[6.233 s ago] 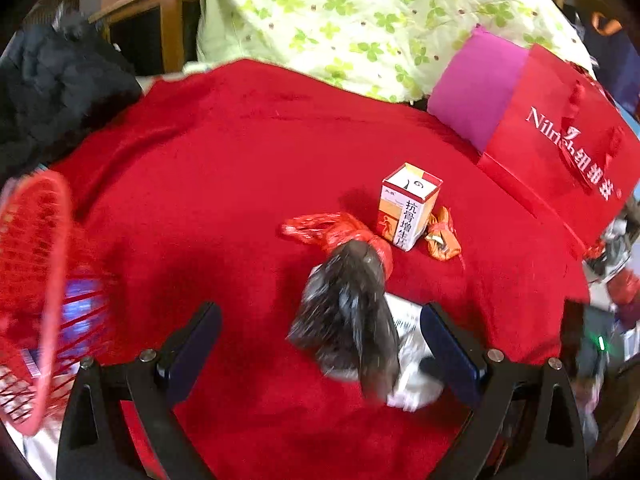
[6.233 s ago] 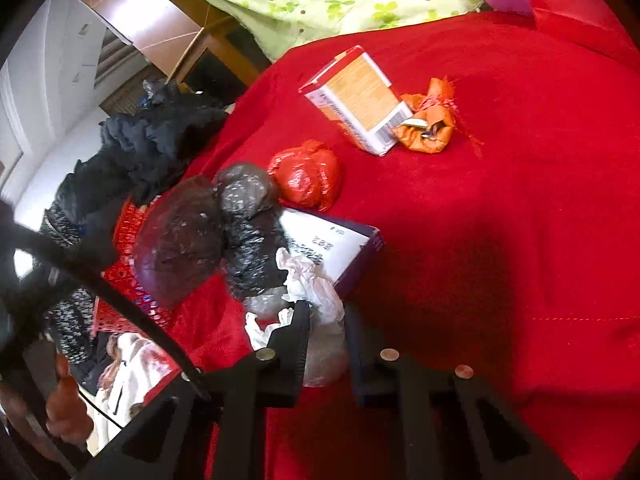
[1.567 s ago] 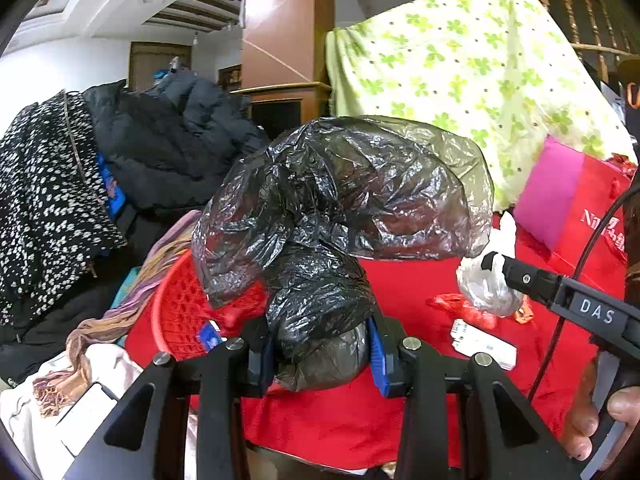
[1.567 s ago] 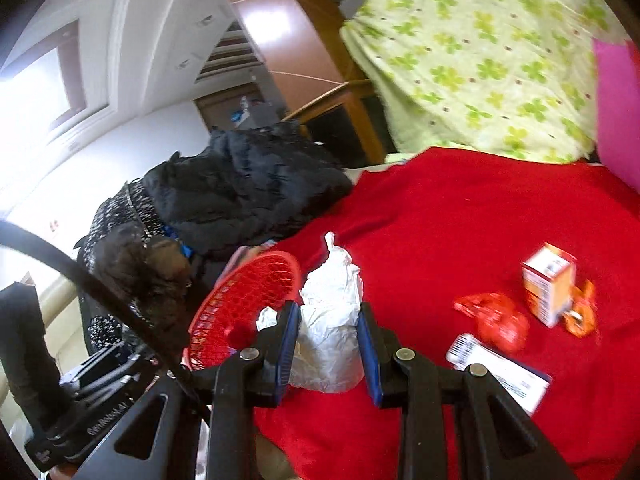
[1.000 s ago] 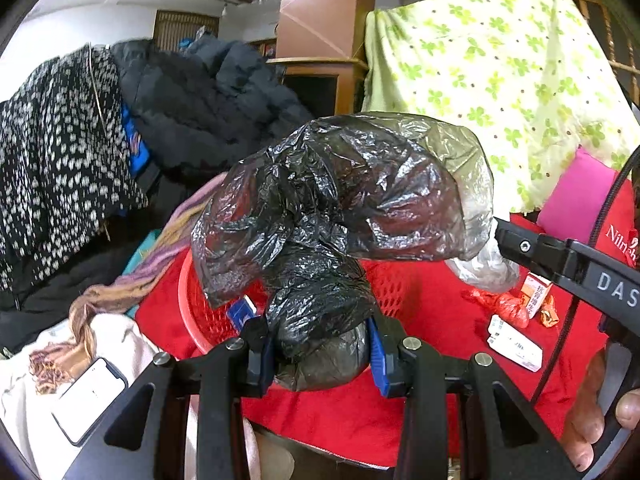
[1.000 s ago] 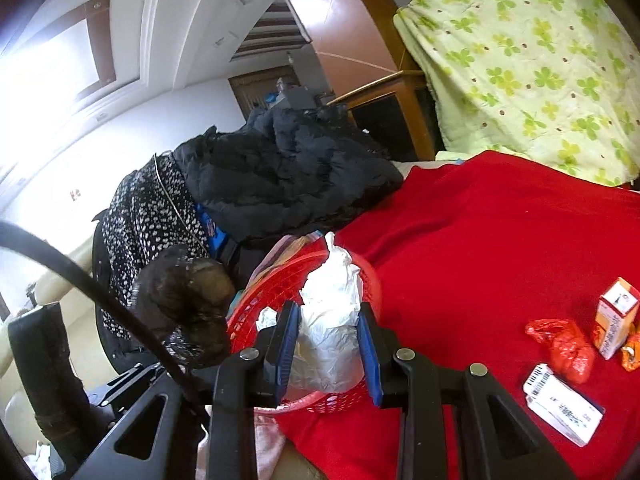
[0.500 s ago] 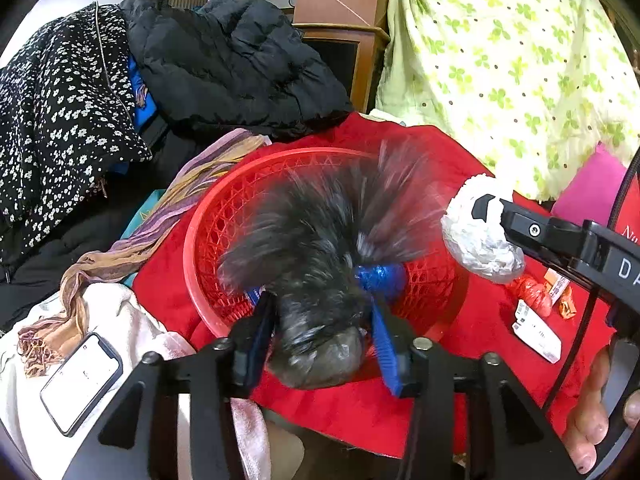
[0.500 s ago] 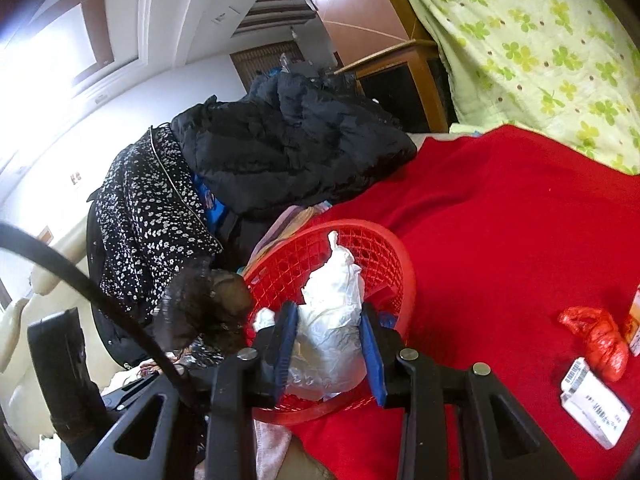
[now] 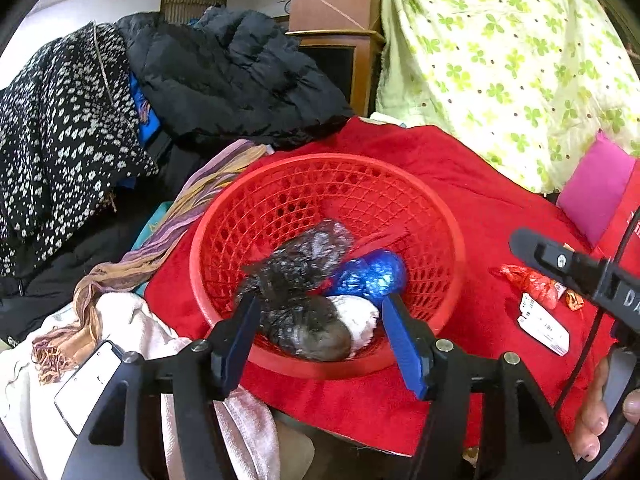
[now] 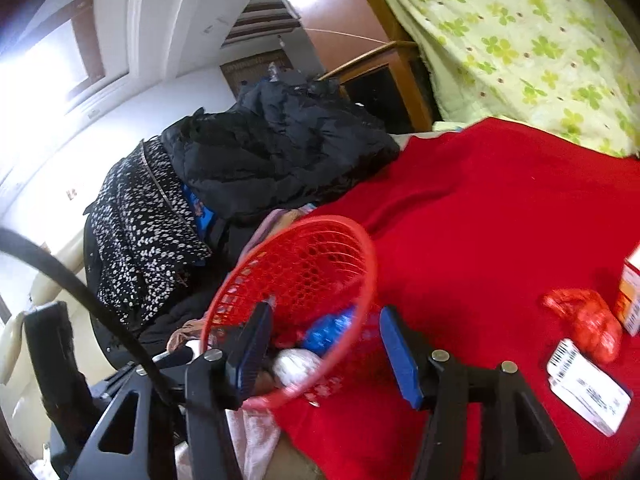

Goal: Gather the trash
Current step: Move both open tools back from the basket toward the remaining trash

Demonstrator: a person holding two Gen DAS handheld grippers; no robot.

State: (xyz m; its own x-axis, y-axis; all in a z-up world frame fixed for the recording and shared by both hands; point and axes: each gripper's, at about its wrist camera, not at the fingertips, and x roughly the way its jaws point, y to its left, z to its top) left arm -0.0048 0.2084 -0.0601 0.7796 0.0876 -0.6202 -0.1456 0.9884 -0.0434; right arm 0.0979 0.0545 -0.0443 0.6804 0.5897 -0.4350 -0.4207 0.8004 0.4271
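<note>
Both jaws opening, gripping nothing, black bag (image 9: pixel 304 300) and white wad (image 10: pixel 294 364) lying beyond them in red basket (image 9: pixel 452 216)

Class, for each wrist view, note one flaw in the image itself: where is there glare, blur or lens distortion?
Left wrist view: fisheye bends the wooden pillar and darkens the corners; the black plastic bag in the red basket looks smeared. Right wrist view: the window blows out to white, and the orange box at the right edge is blurred.

basket (image 9: pixel 448 216): red plastic lattice, smooth
black bag (image 9: pixel 304 292): thin crinkled plastic, glossy
blanket (image 9: pixel 480 200): red cloth, matt, soft
my tongs' pads (image 9: pixel 404 340): blue, matt
</note>
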